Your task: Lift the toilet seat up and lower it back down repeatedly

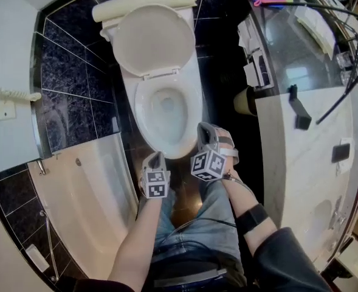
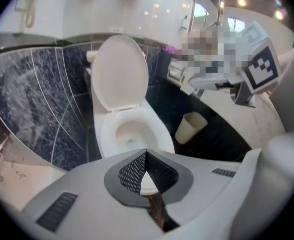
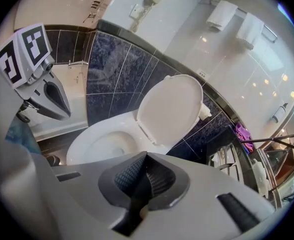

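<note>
1 toilet (image 1: 192,105), w/ its 1 toilet seat (image 1: 155,40) standing raised against the tank. 2 grippers are hovering by the bowl's front rim: left gripper (image 1: 157,158) & right gripper (image 1: 205,130), both w/ jaws closed, gripping nothing.

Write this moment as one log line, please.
toilet lid: raised | left gripper: shut, empty | right gripper: shut, empty | contact: none

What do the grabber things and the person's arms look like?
Both grippers are pale grey plastic shells. The left gripper and the right gripper each carry a cube printed with black-and-white square markers. Their fingers are lined with dark ribbed pads. The right arm wears a black band and a dark sleeve. A thin cable crosses the blue jeans.
</note>
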### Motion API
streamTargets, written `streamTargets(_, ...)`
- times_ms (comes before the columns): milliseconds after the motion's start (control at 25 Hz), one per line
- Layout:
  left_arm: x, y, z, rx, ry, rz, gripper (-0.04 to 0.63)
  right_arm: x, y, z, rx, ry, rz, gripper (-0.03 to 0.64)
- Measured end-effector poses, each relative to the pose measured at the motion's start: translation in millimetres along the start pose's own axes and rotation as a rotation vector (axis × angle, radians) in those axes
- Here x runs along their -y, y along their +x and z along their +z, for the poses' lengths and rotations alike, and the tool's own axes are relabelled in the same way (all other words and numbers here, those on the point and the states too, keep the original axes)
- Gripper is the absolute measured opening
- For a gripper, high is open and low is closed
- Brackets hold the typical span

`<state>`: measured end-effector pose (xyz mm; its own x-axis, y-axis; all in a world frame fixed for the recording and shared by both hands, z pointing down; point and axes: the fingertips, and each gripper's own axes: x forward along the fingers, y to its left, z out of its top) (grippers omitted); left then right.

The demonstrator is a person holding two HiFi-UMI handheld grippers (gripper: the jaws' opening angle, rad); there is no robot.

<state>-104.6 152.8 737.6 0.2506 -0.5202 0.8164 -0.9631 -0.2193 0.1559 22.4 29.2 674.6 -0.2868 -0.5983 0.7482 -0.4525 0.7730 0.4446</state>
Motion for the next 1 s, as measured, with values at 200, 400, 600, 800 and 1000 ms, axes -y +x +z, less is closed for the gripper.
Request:
streamTargets(200,-16.1,-86.6,105.3,0.185,0.004,0.051,0.0,44.2,-59.7,52.7,0.08,0.084,-0.012,0.02)
streamTargets(400,-27.1,-167.8,180.4,0.331,0.025,0.106,0.0,81.6,-114.5,96.3,0.166,0.132,-0.027,0.021)
streamTargets(600,-31.7,-237.4,229.4,0.429,0.033,0.14,0.0,115.7,-164.4,122.0,0.227,0.284,-0.027,0.021)
streamTargets(800,-37.1,-276.0,263.6,0.52,0.042,0.18,0.0,140.5,-188.9,130.9,0.276,0.332,-0.034,0.021)
streamTargets(1000,-28.1,-288.3,271.1,0.544,0.053,0.188,0.0,152.7,-206.1,120.2,0.282,0.412,-0.038,0.02)
